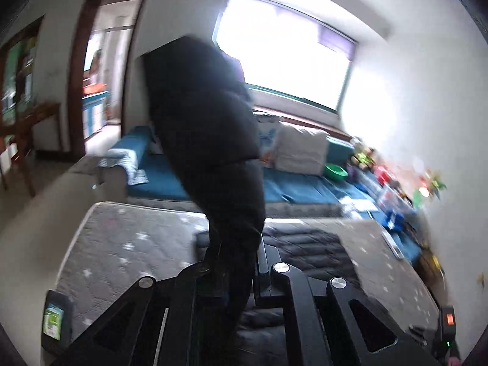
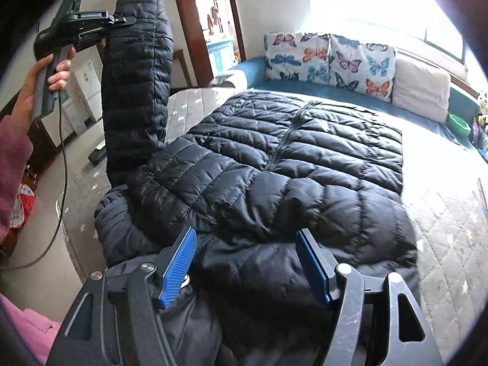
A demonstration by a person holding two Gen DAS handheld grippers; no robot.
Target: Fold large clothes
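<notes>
A black quilted puffer jacket (image 2: pixel 305 167) lies spread on a grey star-patterned mattress (image 2: pixel 451 213). One sleeve (image 2: pixel 134 91) stands lifted upright at the left. My left gripper (image 2: pixel 122 19), held in a person's hand (image 2: pixel 33 91), is shut on the sleeve's end. In the left wrist view the same sleeve (image 1: pixel 207 122) hangs blurred in front of the camera, pinched in the left gripper (image 1: pixel 241 274), with the jacket body (image 1: pixel 305 244) below. My right gripper (image 2: pixel 245 235) is open just over the jacket's near end, its blue pads (image 2: pixel 178 262) wide apart and gripping nothing.
Behind the mattress runs a blue couch (image 2: pixel 253 67) with butterfly pillows (image 2: pixel 329 58) and a white pillow (image 2: pixel 421 88). A green bowl (image 2: pixel 459 123) and toys sit at the far right. A doorway (image 2: pixel 213 15) is at the back left. A cable (image 2: pixel 62 152) hangs from the left gripper.
</notes>
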